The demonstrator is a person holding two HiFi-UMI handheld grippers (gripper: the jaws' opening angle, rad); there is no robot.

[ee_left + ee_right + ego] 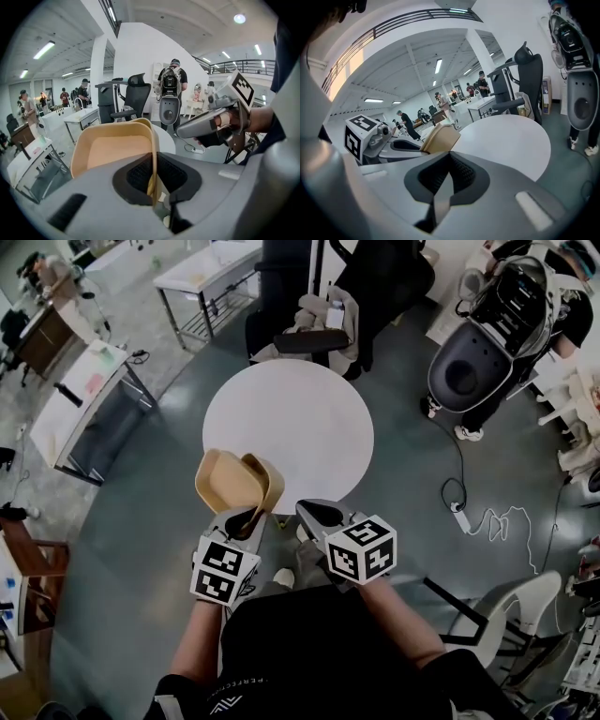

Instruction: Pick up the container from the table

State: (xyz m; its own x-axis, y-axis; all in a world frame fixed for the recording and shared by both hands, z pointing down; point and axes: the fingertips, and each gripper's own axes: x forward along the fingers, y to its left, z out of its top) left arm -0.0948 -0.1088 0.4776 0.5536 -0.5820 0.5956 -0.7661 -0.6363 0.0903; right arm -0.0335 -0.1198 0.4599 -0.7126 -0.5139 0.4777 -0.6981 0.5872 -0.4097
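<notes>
Container [232,482] pinched by its wall in left claw [250,518], seemingly clear of table [291,418], right claw [315,513] pressed together, empty.

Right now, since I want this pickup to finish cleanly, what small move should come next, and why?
Probably raise the left claw a little, grip unchanged. Its jaws pinch one wall of the tan container, which hangs tilted at the round white table's near edge, so more height would clear the top. The right claw is shut and empty.
</notes>
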